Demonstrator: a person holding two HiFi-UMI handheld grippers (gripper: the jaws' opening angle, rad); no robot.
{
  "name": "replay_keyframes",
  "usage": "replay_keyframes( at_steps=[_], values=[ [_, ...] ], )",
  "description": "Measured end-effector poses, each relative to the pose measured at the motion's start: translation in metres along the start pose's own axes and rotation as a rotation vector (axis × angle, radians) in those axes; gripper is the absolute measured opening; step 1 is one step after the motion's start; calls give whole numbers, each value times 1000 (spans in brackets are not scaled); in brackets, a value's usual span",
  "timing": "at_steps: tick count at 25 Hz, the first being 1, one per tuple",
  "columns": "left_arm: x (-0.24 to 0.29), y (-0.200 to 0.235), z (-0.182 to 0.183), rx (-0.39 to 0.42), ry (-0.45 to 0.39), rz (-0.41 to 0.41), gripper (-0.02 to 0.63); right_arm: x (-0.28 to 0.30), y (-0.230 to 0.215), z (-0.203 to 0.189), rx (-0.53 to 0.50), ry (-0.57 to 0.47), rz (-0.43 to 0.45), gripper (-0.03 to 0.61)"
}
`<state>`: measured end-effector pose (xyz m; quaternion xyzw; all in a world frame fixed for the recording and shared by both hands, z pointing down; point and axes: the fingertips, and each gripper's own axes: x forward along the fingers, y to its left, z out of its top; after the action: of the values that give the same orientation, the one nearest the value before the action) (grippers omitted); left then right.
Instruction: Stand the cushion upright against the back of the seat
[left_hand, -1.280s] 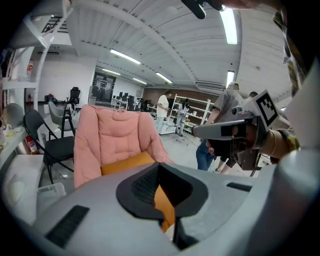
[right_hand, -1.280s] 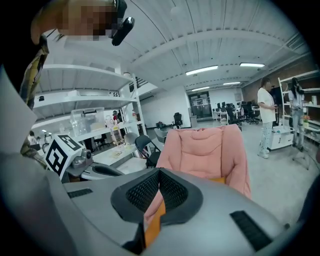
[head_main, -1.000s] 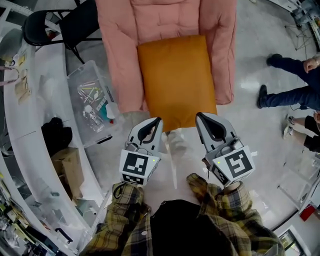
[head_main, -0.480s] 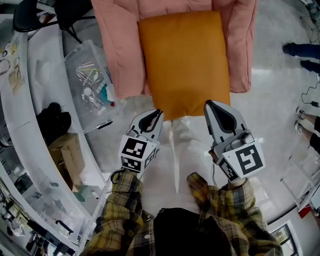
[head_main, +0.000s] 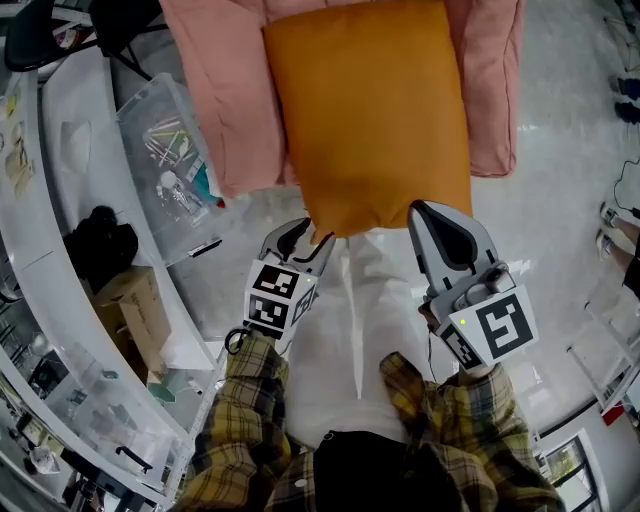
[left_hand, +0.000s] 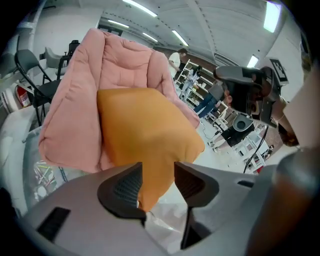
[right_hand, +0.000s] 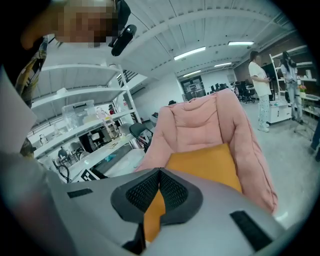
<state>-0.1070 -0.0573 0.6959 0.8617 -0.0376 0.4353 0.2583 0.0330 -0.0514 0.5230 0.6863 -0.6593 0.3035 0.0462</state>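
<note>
Orange cushion (head_main: 365, 110) lies flat on the pink seat (head_main: 215, 90), its near corner loose between the jaws of the left gripper (left_hand: 157, 167), which have just been opening, while the right gripper (right_hand: 159, 174) sits closed and empty at its edge, so I'd call this the reach-in, with clamping and tipping it upright next.

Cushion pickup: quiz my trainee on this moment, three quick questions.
1. True or false: the orange cushion lies on the pink seat, its near edge overhanging.
2. Which gripper is clamped on the cushion: A left gripper, B right gripper?
3. Fill in: between the left gripper's jaws sits the cushion's ____.
Key: 1 true; 2 B, the left gripper's jaws have just been opening; 3 corner.
</note>
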Motion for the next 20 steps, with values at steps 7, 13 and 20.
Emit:
replay_keyframes(
  at_steps=[7,13,20],
  values=[
    [29,13,-52,-3,157,1,256,8,-6,-8,6,5,6,18],
    [53,21,-97,-7,290,-9,281,13,-2,-12,3,15,28,18],
    [85,26,-124,-38,367,-14,281,11,-2,-20,16,33,42,18]
  ],
)
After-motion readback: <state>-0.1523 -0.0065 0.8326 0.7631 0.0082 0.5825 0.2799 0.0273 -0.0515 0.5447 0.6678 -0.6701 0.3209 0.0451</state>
